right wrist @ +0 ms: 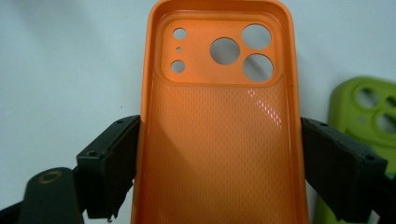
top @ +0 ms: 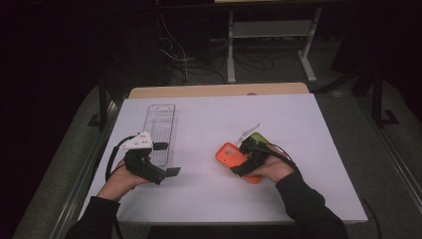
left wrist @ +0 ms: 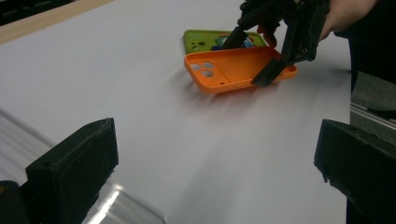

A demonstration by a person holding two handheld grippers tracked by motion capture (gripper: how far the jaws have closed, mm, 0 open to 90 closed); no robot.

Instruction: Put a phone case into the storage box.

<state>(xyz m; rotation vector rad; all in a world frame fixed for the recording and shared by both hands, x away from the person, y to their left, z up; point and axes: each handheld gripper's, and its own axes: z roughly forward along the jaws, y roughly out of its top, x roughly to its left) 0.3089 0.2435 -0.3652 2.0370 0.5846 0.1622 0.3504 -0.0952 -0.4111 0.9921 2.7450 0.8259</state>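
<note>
High view: a white table top (top: 209, 199) lies under dim light, with a strip of bare wood along its far edge (top: 219, 90). Beyond it the room is dark, grey floor on both sides, a tangle of cables (top: 179, 55) and the white legs of another table frame (top: 271, 35) behind. From the left: one clear plastic tray (top: 163, 130), long and narrow with a ribbed bottom, lies on the left part of the table. The left gripper (top: 173, 172) hovers just at the tray's near end, held in the person's left hand (top: 119, 181). In the left gripper view its two black jaws stand wide apart with nothing but bare table between them. Centre right: two phone cases, side by side and touching or nearly so. One orange phone case (top: 230, 155) lies open side up, camera cut-outs towards the table's middle; one green phone case (right wrist: 364, 112) sits just beyond it on the far right side, mostly hidden in the high view by the right hand (top: 273, 167). The right gripper (right wrist: 219, 163) straddles the orange case across its width. In the right gripper view each jaw lies right against a long side wall of the case, so it pinches the case by its edges. The case appears slightly tilted in the left gripper view, the gripped end a little off the table. Count: two grippers, two cases, one tray.
</note>
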